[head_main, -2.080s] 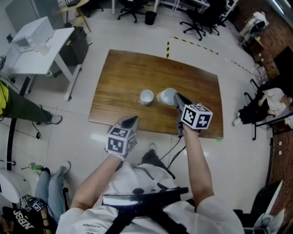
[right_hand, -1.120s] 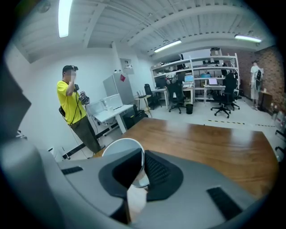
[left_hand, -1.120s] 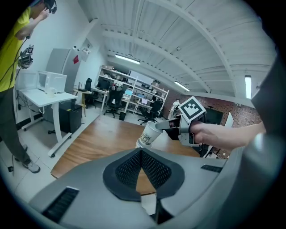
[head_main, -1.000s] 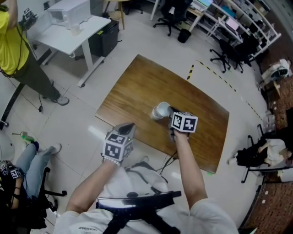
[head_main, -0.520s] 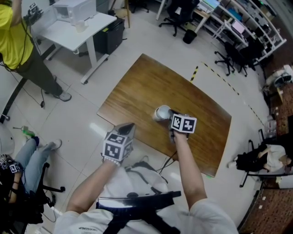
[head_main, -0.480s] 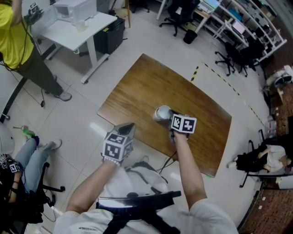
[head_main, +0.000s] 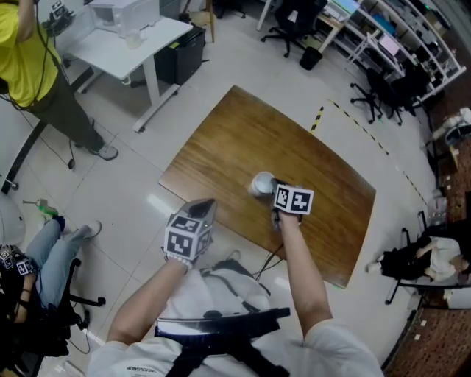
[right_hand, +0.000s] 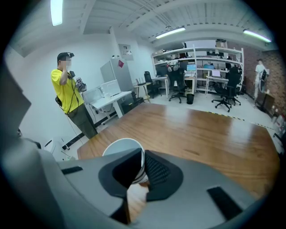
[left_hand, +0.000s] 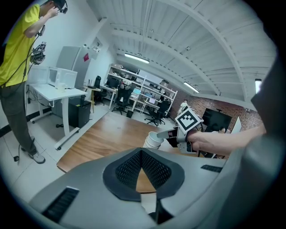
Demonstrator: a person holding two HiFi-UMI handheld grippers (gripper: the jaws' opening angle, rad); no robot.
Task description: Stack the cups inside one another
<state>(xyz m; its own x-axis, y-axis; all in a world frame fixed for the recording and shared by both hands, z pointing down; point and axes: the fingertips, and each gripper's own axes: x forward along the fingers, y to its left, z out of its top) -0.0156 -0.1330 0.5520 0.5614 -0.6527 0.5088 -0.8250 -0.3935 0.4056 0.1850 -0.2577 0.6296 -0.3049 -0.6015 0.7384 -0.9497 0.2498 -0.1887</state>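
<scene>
Two white paper cups (head_main: 261, 183) stand nested near the front of the brown wooden table (head_main: 243, 132). In the left gripper view the stack (left_hand: 152, 140) shows two rims, one just above the other. My right gripper (head_main: 271, 189) is shut on the upper cup's rim, one finger inside the cup and one outside. The right gripper view shows the cup (right_hand: 123, 146) with its wall pinched between the pads (right_hand: 154, 167). My left gripper (head_main: 207, 205) hangs off the table's near edge, shut on nothing, its fingertips touching (left_hand: 142, 153).
A white desk (head_main: 136, 40) with a clear box stands beyond the table's left end, and a person in a yellow shirt (head_main: 26, 51) stands beside it. Office chairs (head_main: 291, 15) and shelves line the far side. A seated person's legs (head_main: 51, 250) are at lower left.
Two seconds ago two cups stood apart on the table; now they form one stack. Over the last second my right gripper has sunk a little with the cup. The left gripper stayed put.
</scene>
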